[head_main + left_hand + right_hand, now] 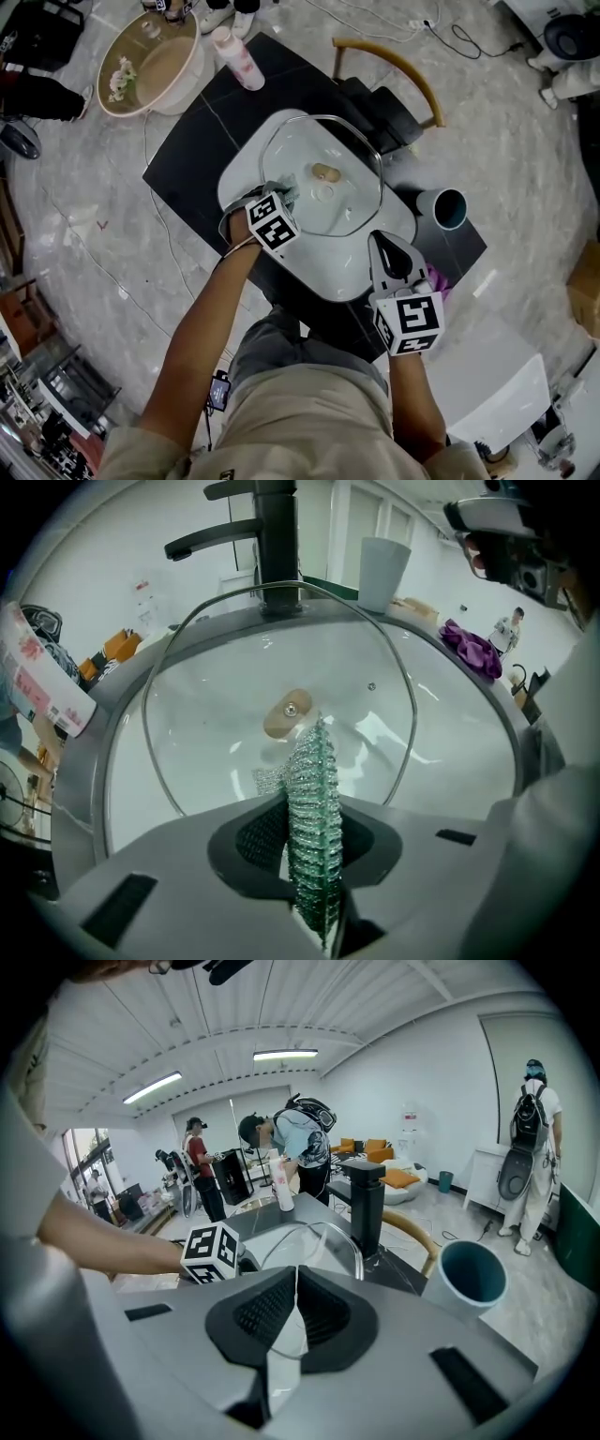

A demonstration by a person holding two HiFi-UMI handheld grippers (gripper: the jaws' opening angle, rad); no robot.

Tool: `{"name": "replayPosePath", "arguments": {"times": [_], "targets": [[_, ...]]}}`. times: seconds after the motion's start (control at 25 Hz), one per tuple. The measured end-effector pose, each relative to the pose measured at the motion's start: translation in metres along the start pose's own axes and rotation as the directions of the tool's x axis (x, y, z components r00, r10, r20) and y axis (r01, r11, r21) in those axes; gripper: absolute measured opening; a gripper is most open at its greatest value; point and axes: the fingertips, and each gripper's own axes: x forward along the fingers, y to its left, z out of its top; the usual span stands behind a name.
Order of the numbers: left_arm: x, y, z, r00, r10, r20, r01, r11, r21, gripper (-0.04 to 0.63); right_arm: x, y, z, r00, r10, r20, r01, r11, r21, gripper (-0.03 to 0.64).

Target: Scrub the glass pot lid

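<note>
The glass pot lid (349, 192) with a tan knob (325, 172) lies tilted in the white sink (314, 274). My left gripper (284, 195) is at the lid's left rim, shut on a green mesh scrubber (316, 789) that stands upright between its jaws and reaches toward the knob (287, 712) on the lid (225, 691). My right gripper (380, 240) is at the lid's near right edge. In the right gripper view its jaws (296, 1309) are shut on the lid's rim (323, 1239), and the left gripper's marker cube shows beyond.
A black faucet (273, 538) rises behind the sink, with a grey-blue cup (443, 207) to its right on the dark counter. A purple cloth (473, 647) lies by the sink's right side. A pink bottle (236, 56), a beige basin (150, 64) and a chair (398, 67) stand beyond. People stand in the room.
</note>
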Motion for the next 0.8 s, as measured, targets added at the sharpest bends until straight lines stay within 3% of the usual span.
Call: {"name": "replayPosePath", "arguments": {"times": [0.28,0.52,0.8], "targets": [[-0.002,-0.033,0.020,0.995,-0.090,0.042,0.089,0.996,0.019,0.086,-0.008,0.007,0.010,1.000,0.003,0.015,-0.003,1.000,-0.016,0.025],[-0.034,-0.051,0.042,0.983,-0.140,0.120,0.134,0.990,0.054,0.086,-0.017,0.018,0.028,0.999,0.004,0.037,-0.002,0.999,-0.046,0.025],[-0.132,-0.034,0.056,0.939,-0.100,0.330,0.125,0.990,-0.058,0.086,-0.040,0.044,0.059,0.996,0.016,0.090,-0.007,0.995,-0.095,0.025]]}}
